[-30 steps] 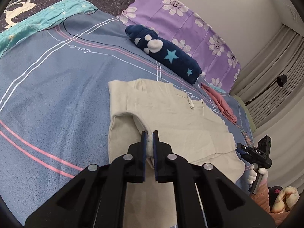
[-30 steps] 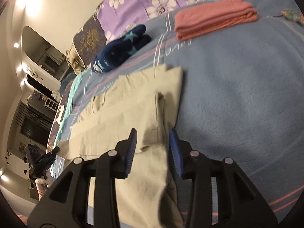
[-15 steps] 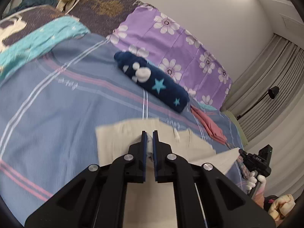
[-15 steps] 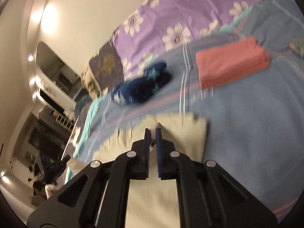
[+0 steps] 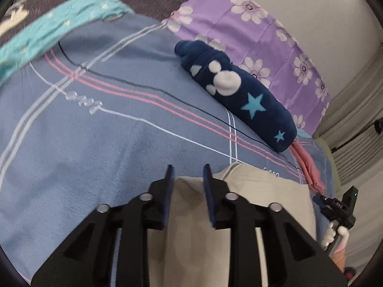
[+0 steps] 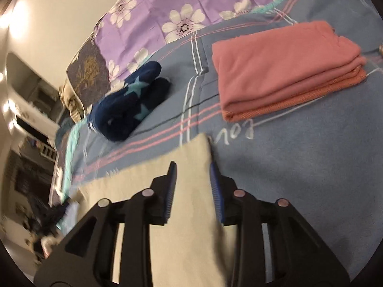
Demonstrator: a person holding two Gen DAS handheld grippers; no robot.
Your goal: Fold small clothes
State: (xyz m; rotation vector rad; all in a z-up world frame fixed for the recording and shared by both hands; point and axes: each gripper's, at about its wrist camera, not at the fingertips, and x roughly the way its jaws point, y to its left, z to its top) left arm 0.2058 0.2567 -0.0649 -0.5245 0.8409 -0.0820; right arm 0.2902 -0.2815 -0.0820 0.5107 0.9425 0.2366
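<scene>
Both grippers are letting go: the left gripper (image 5: 186, 174) and right gripper (image 6: 193, 172) have jaws spreading, the beige garment (image 6: 182, 167) lying slack between them on the bed (image 5: 95, 143), its folded edge running across, one corner under each hand

Soft indoor light, fairly bright. Warm glare from wall lamps (image 6: 9, 21) at far left in the right view. Motion blur smears both views; fisheye bends edges, corners black.

text: "love" | script, inverted | on: blue bedspread (image 6: 299, 167)
</scene>
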